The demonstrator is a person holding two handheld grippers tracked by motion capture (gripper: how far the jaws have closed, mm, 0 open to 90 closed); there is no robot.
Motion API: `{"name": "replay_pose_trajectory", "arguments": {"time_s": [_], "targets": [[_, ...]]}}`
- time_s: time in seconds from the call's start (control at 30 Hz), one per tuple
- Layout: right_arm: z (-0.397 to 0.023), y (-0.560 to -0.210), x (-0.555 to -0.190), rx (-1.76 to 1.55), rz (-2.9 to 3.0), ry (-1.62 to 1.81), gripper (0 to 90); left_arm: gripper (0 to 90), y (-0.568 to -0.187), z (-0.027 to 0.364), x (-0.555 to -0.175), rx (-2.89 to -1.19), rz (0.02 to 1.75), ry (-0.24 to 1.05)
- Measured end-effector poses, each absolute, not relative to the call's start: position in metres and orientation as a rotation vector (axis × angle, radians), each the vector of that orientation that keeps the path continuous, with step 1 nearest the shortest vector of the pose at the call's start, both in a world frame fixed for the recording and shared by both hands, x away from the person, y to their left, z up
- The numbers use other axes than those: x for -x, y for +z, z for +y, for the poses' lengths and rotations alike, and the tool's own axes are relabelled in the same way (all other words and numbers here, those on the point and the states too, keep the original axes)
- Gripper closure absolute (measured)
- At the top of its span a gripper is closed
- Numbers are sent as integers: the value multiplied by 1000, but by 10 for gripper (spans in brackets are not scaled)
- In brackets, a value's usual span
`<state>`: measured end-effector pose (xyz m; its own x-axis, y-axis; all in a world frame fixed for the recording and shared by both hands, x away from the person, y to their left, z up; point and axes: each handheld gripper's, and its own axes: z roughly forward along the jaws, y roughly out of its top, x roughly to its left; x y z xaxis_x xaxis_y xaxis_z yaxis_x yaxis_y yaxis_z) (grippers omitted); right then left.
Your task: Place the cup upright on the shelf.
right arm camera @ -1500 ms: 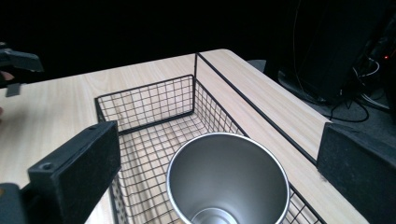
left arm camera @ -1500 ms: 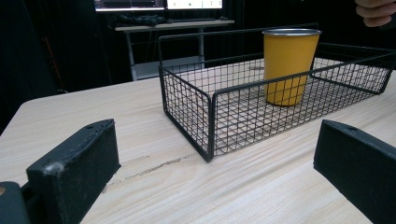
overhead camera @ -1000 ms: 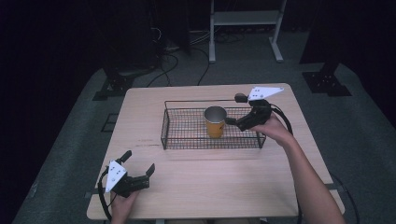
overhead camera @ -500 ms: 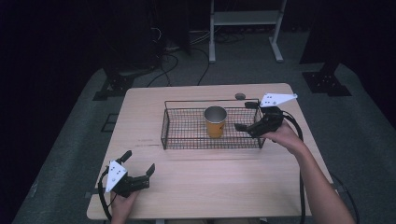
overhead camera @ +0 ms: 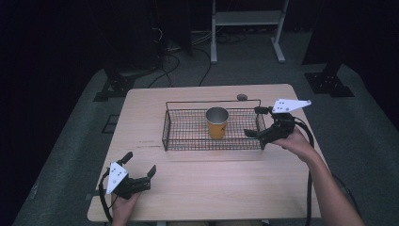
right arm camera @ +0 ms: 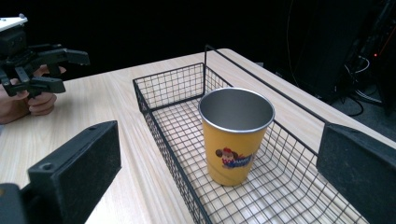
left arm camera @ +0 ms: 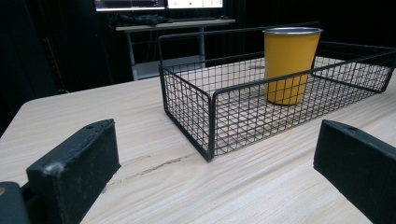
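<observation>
A yellow metal cup (overhead camera: 217, 122) stands upright in the middle of a black wire basket (overhead camera: 188, 136), its open mouth facing up and its long axis vertical; in the right gripper view a small cartoon print shows low on its side. The basket is a shallow rectangle lying with its long side across the light wooden table (overhead camera: 207, 188), and a thin wire handle arches over its far edge.

The right gripper (overhead camera: 259, 123) hangs at the basket's right end, just above the rim, its jaws spread wide and empty, aimed toward the cup. The basket's low wire wall lies between it and the cup. The left gripper (overhead camera: 140, 165) rests near the table's front left corner, well apart from the basket, jaws also wide apart and holding nothing.

A small dark round object (overhead camera: 242, 97) sits on the table just behind the basket. Beyond the table are a white metal stand (overhead camera: 244, 19), cables (overhead camera: 179, 56) on the grey floor and dark equipment.
</observation>
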<state>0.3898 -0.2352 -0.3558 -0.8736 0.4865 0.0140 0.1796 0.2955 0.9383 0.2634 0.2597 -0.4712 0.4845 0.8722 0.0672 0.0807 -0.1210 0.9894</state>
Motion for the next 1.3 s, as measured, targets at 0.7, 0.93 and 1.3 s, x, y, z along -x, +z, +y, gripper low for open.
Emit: {"name": "replay_pose_trajectory", "arguments": {"time_s": [0.7, 0.93, 1.3], "targets": [[-253, -373, -371, -643, 2307, 1607, 0, 0, -471, 259, -263, -1557, 853, 843], [-257, -377, -365, -648, 2308, 1608, 0, 0, -471, 259, -263, -1558, 854, 844], [-259, -383, -355, -646, 2326, 1602, 0, 0, -471, 259, -263, -1559, 854, 846]]}}
